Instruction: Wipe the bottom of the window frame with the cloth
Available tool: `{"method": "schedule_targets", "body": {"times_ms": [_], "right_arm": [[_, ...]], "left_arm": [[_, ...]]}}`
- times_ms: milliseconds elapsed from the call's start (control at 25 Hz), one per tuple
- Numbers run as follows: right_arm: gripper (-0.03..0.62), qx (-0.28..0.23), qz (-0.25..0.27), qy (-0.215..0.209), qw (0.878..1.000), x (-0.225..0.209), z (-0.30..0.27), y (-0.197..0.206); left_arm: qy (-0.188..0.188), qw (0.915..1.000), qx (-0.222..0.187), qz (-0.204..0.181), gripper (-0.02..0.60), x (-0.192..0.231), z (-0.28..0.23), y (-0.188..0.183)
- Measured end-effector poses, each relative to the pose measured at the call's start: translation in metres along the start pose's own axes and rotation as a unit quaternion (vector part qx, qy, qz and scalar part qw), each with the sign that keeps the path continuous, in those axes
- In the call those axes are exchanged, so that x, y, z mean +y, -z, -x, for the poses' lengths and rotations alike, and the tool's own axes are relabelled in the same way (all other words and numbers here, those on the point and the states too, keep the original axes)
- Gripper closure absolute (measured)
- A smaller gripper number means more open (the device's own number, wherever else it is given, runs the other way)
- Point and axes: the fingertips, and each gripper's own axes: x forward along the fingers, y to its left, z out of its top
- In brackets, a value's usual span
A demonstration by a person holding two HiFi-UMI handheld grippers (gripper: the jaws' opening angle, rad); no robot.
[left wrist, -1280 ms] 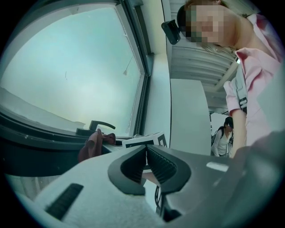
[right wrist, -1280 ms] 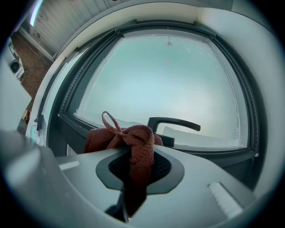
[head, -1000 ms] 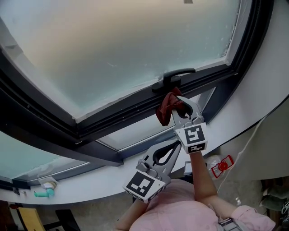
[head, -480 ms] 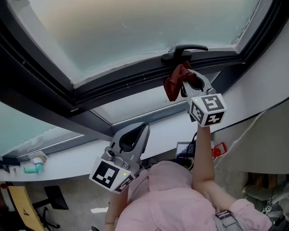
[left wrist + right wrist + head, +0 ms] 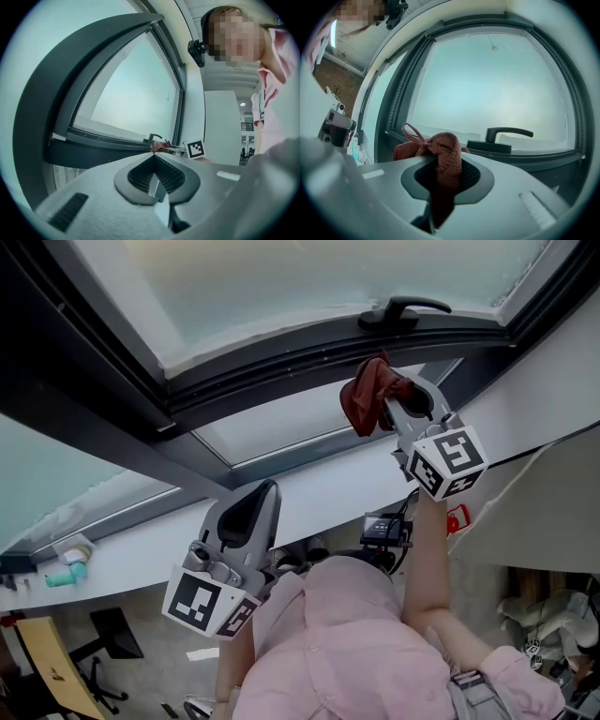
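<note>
**A:** Where is the dark red woven cloth (image 5: 440,149)?

**B:** It is bunched in the right tool (image 5: 446,174). The jaws are clamped on it. One fold runs down between them, and the rest bulges out over the tips with a loose loop standing up on the left.

**A:** And how does it sit against the window?

**B:** The head view shows that tool raised on the person's outstretched forearm (image 5: 424,559). The cloth is right at the bottom rail of the dark grey window frame (image 5: 281,357), below and a little left of the black lever handle (image 5: 403,307). I cannot tell whether the fabric actually presses on the rail or is only just beside it.

**A:** What lies behind it?

**B:** Above the rail is the frosted glass pane (image 5: 309,277). Under the rail there is a narrower lower pane, then the white sill (image 5: 323,493).

**A:** What about the left tool (image 5: 262,491)?

**B:** It is held low, below the sill and well apart from the cloth, with its tips pointing up towards the frame. Its own view shows the jaws together with nothing between them. The handle and the cloth show small in the distance beyond the tips.

**A:** Is anything else on the sill?

**B:** There is a small teal object (image 5: 66,575) at the far left end.
</note>
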Motion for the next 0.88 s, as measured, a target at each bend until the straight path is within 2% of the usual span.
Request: {"method": "schedule_targets", "body": {"times_ms": [120, 400, 720, 880], "right_arm": [[0.530, 0.004, 0.012, 0.005, 1.000, 0.015, 0.004, -0.007], [0.530, 0.034, -0.011, 0.029, 0.999, 0.044, 0.030, -0.020], [0.530, -0.034, 0.001, 0.043, 0.998, 0.093, 0.036, -0.042], [0.530, -0.026, -0.015, 0.020, 0.999, 0.136, 0.015, -0.025]], "left_arm": [[0.000, 1.0000, 0.000, 0.002, 0.580, 0.008, 0.014, -0.003], [-0.019, 0.9997, -0.003, 0.012, 0.580, 0.031, 0.048, -0.007], [-0.051, 0.9983, -0.026, 0.009, 0.581, 0.056, 0.090, -0.010], [-0.069, 0.9972, -0.024, 0.012, 0.580, 0.061, 0.114, -0.008]]}}
